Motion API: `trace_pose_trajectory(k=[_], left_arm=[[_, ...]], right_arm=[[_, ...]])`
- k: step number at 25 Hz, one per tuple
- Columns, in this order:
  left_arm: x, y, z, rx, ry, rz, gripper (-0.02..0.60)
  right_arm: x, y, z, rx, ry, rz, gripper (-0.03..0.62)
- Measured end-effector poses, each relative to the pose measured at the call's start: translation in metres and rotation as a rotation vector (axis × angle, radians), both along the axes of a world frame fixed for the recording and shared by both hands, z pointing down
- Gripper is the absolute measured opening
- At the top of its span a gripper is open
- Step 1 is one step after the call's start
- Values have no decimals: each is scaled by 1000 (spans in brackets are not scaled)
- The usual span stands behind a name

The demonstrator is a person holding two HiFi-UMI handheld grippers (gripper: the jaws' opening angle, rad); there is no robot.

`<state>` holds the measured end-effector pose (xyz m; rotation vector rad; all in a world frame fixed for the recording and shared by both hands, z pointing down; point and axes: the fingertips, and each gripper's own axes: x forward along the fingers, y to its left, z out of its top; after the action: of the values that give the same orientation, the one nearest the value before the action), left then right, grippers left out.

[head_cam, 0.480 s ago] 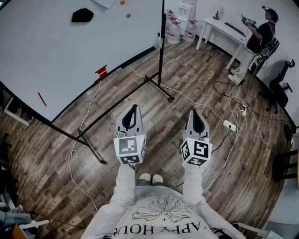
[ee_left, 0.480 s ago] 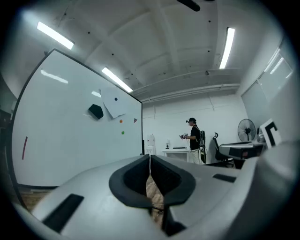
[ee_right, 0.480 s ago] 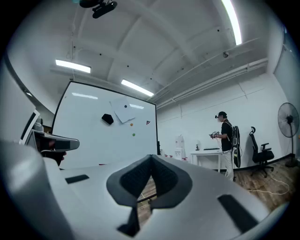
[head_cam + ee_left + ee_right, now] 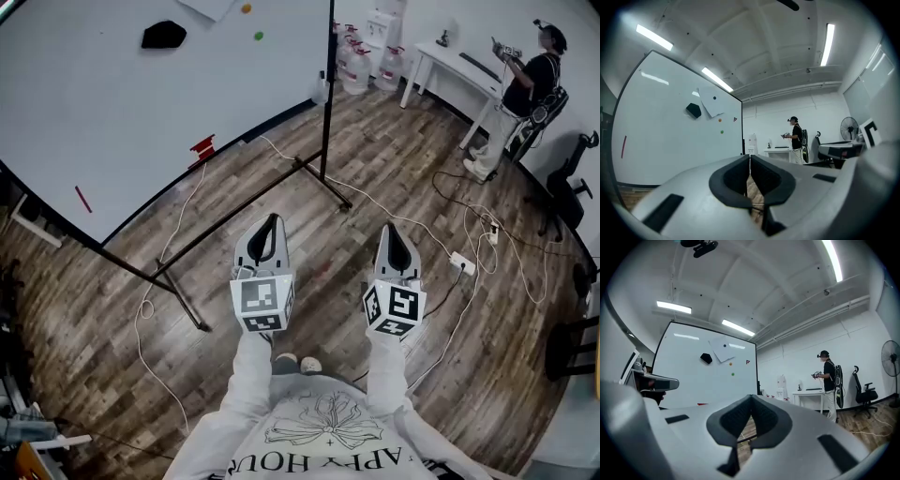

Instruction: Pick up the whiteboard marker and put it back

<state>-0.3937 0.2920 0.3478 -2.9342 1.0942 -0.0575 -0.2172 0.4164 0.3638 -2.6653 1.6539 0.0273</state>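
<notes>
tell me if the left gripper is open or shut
Shut. In its own view the left gripper has its jaws meeting at the tips, with nothing between them.

Two grippers (image 4: 272, 217) (image 4: 388, 227), one whiteboard (image 4: 112, 103), one red marker (image 4: 84, 199), one black eraser (image 4: 164, 35), two round magnets (image 4: 246, 7) (image 4: 258, 36), one white table (image 4: 450, 58), one other person (image 4: 530, 75).

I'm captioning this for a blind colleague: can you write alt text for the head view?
Seen from above, a person holds the left gripper and the right gripper side by side over a wooden floor, both shut and empty. A whiteboard on a stand fills the upper left, a thin red marker on it.
</notes>
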Motion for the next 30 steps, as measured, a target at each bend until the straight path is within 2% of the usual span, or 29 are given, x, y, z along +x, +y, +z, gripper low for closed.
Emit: trace_pose_trajectory(k=[7, 15, 21, 30], left_arm=[[16, -4, 9, -5, -17, -20, 8], [47, -40, 22, -12, -25, -18, 8], [93, -101, 29, -19, -19, 0, 8], [172, -225, 13, -19, 12, 30, 8]], right_arm=[[17, -9, 10, 2, -20, -25, 3], [46, -44, 26, -6, -42, -23, 3], [89, -99, 33, -10, -45, -4, 3], [164, -211, 15, 17, -46, 37, 3]])
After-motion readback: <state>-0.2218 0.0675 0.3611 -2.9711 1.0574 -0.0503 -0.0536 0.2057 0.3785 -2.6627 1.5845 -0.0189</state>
